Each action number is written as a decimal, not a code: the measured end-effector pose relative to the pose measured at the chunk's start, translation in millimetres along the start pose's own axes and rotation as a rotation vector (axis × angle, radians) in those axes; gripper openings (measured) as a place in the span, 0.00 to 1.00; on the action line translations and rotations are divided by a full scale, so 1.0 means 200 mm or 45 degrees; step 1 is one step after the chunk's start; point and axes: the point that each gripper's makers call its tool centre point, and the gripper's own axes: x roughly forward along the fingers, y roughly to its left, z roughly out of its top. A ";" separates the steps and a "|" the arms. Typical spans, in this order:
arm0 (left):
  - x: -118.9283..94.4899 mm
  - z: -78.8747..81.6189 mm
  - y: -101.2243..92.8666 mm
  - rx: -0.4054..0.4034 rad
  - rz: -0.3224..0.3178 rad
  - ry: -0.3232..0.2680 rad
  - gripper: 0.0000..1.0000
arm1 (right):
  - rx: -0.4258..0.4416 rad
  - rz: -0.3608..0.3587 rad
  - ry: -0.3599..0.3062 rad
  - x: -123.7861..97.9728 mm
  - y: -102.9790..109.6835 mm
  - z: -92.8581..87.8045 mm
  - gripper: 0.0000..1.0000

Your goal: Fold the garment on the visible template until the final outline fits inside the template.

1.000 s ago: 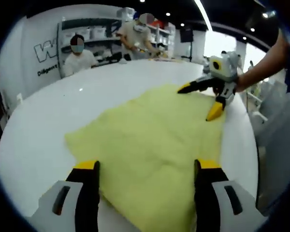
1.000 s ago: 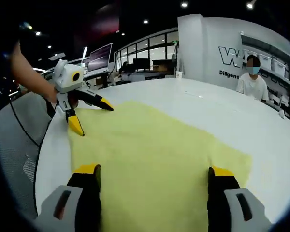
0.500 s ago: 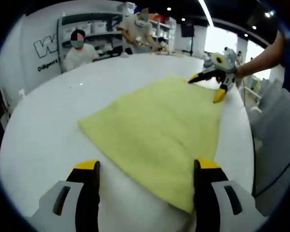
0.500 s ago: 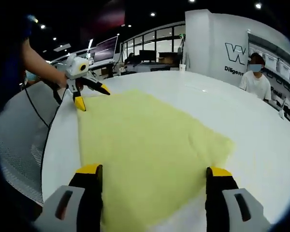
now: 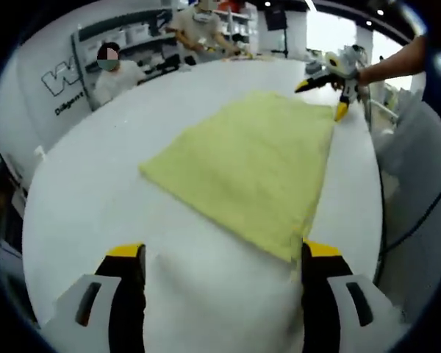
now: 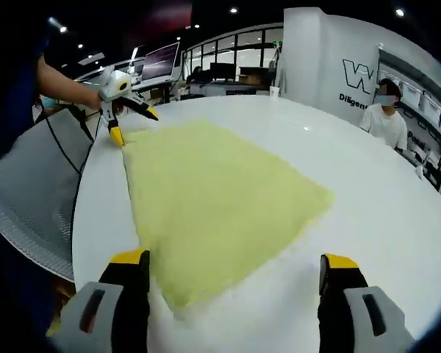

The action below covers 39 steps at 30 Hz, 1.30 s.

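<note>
Yellow garment (image 5: 246, 158) lies flat on the white round table (image 5: 103, 191), spread as one roughly four-sided sheet with smooth edges; I cannot make out whether it is already doubled over. No template outline is visible to me on the tabletop, so I cannot judge the fit from here. My left gripper (image 5: 217, 257) hangs near one corner of the cloth, jaws spread wide, nothing between them. My right gripper (image 6: 231, 265) sits off the opposite corner, jaws likewise parted and empty. In the left gripper view the right gripper (image 5: 331, 77) shows at the far corner, just beside the cloth's edge, not pinching it as far as I can tell. My read: cloth laid out and released, at least one more fold probably left. People sit at the far side.
</note>
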 end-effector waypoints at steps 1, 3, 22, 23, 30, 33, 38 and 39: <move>-0.03 0.00 0.00 -0.005 0.009 0.007 0.88 | -0.024 -0.001 0.014 -0.02 0.01 -0.01 0.99; -0.11 -0.04 -0.02 0.008 0.024 0.055 0.94 | -0.028 0.000 0.010 -0.10 0.03 -0.03 0.99; -0.41 0.30 -0.09 -0.324 0.109 -0.331 0.99 | 0.247 -0.078 -0.381 -0.43 0.16 0.28 0.99; -0.42 0.32 -0.09 -0.343 0.114 -0.354 0.98 | 0.263 -0.076 -0.393 -0.45 0.15 0.30 0.99; -0.47 0.36 -0.16 -0.435 0.130 -0.370 0.99 | 0.209 -0.090 -0.437 -0.55 0.14 0.45 0.99; -0.48 0.39 -0.21 -0.432 0.136 -0.364 0.99 | 0.217 -0.088 -0.430 -0.56 0.13 0.47 0.99; -0.50 0.40 -0.25 -0.456 0.116 -0.355 0.99 | 0.258 -0.086 -0.404 -0.55 0.13 0.44 0.99; -0.50 0.40 -0.27 -0.447 0.118 -0.345 0.99 | 0.253 -0.087 -0.393 -0.55 0.13 0.43 0.99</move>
